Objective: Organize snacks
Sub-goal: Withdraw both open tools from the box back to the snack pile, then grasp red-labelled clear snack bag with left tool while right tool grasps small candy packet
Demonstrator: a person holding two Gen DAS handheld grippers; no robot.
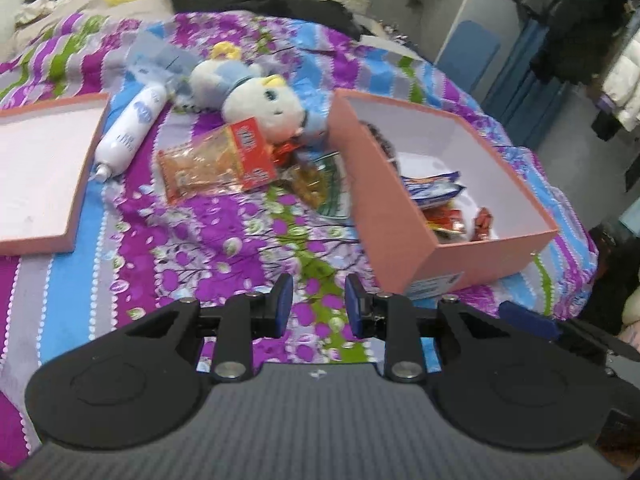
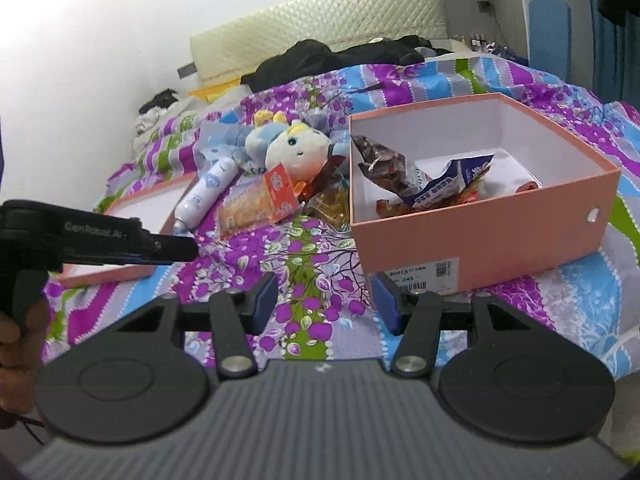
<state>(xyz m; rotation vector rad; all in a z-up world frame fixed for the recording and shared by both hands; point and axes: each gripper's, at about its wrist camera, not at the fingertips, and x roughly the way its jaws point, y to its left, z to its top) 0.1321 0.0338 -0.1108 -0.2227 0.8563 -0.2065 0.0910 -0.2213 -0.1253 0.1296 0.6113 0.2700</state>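
Both spread, empty, the left gripper [image 1: 318, 304] and right gripper [image 2: 326, 302] hover well short of the orange snack pack [image 1: 216, 160].

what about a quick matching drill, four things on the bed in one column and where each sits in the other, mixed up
Things:
1. blue-and-white snack packet
2. white bottle
3. orange cracker pack
4. plush doll

Places:
A. just behind the cracker pack
B. inside the pink box
C. beside the box lid
D. on the bedspread left of the box, in front of the doll

Pairs: 1-B, 2-C, 3-D, 4-A
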